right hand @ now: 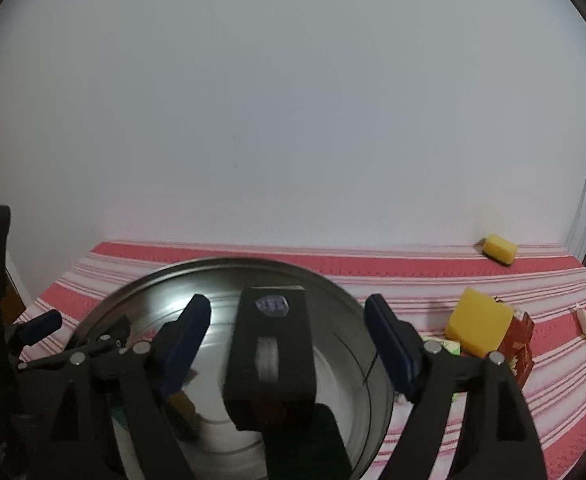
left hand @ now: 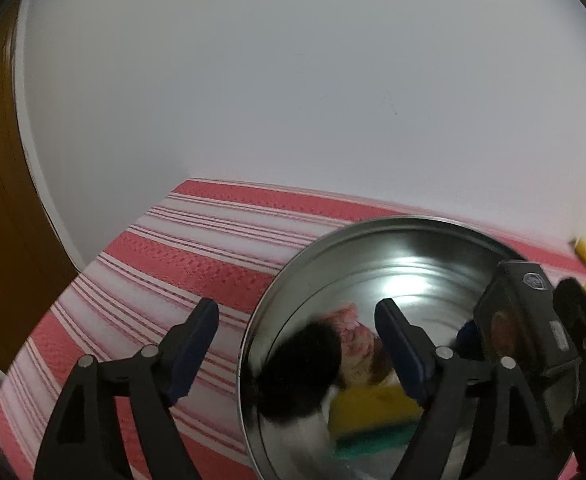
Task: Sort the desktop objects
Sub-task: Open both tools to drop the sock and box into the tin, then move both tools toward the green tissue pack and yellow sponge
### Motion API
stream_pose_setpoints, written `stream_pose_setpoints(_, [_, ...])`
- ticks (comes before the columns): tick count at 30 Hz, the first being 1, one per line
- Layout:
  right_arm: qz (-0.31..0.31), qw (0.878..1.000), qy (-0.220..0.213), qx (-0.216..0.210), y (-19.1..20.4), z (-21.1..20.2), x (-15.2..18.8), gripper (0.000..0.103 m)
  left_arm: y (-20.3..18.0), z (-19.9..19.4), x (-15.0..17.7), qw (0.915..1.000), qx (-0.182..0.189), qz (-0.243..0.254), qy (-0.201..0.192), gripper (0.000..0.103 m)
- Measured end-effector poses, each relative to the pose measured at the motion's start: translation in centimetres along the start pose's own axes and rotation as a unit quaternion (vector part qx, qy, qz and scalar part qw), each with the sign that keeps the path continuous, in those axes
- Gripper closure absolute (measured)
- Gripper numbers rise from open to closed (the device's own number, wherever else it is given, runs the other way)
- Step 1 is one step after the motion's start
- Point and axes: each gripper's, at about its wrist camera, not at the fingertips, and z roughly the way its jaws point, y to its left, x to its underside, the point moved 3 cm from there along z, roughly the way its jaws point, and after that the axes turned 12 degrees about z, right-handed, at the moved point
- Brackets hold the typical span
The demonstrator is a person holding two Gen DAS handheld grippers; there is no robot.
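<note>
Striped worktop (right hand: pixel 433 276), both grippers (left hand: pixel 297 344) (right hand: pixel 289 340) gaping over steel bowl (right hand: pixel 333 284), black box (right hand: pixel 271 360) loose mid-drop, next probably grabbing yellow sponge (right hand: pixel 479 328).

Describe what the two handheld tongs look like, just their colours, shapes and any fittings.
Both the left tongs and the right tongs are matte black plastic, with angular, open-framed arms that taper forward. Each finger ends in a flat dark blue pad. Round silver pins mark the pivots. No cables, sleeves or hands show in either view.
</note>
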Motion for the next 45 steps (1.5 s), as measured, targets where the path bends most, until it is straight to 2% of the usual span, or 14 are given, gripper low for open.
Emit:
stream_pose_setpoints(1, [0.003, 1.000, 0.000, 0.001, -0.2, 0.1, 0.0, 0.017, 0.1, 0.0, 0.0, 1.0000, 0.004, -0.007, -0.003, 0.021])
stream_pose_setpoints(4, [0.023, 1.000, -0.004, 0.006, -0.8, -0.1, -0.4, 0.016, 0.7, 0.0, 0.1, 0.9996, 0.010, -0.027, -0.002, 0.021])
stream_pose_setpoints(6, [0.045, 0.999, -0.021, 0.020, -1.9, -0.5, -0.9, 0.015, 1.2, -0.6, 0.2, 0.9991, -0.005, -0.042, -0.010, 0.021])
stream_pose_setpoints(10, [0.090, 0.994, -0.053, 0.044, -4.3, -1.5, -1.8, 0.012, 2.0, -2.1, 0.2, 0.9965, -0.034, -0.064, -0.041, 0.021])
stream_pose_setpoints(16, [0.102, 0.988, -0.072, 0.096, -6.9, -1.4, -1.9, 0.008, 1.8, -3.5, 0.6, 0.9924, -0.030, -0.089, -0.079, 0.021])
stream_pose_setpoints(22, [0.078, 0.985, -0.075, 0.132, -8.3, -1.9, -1.3, 0.008, -0.3, -5.4, 0.9, 0.9898, -0.015, -0.069, -0.123, 0.021])
stream_pose_setpoints(25, [0.075, 0.984, -0.076, 0.146, -9.6, -2.2, -1.3, 0.008, -1.4, -6.5, 1.2, 0.9879, 0.008, -0.064, -0.141, 0.021])
stream_pose_setpoints(28, [0.070, 0.981, -0.081, 0.161, -11.2, -2.7, -1.3, 0.008, -3.1, -7.9, 1.6, 0.9848, 0.046, -0.044, -0.162, 0.021])
stream_pose_setpoints(30, [0.054, 0.980, -0.080, 0.172, -12.4, -2.9, -1.2, 0.008, -4.1, -8.9, 1.8, 0.9829, 0.052, -0.031, -0.174, 0.021])
stream_pose_setpoints(34, [0.020, 0.976, -0.075, 0.203, -14.6, -3.1, -0.7, 0.008, -6.3, -9.7, 2.2, 0.9823, 0.067, -0.008, -0.175, 0.021])
stream_pose_setpoints(39, [0.027, 0.970, -0.064, 0.234, -18.5, -4.0, -0.7, 0.008, -9.4, -10.6, 3.0, 0.9796, 0.101, 0.020, -0.173, 0.021])
stream_pose_setpoints(45, [0.034, 0.961, -0.066, 0.266, -22.4, -5.2, -1.3, 0.008, -13.3, -11.6, 3.7, 0.9722, 0.114, 0.080, -0.188, 0.021])
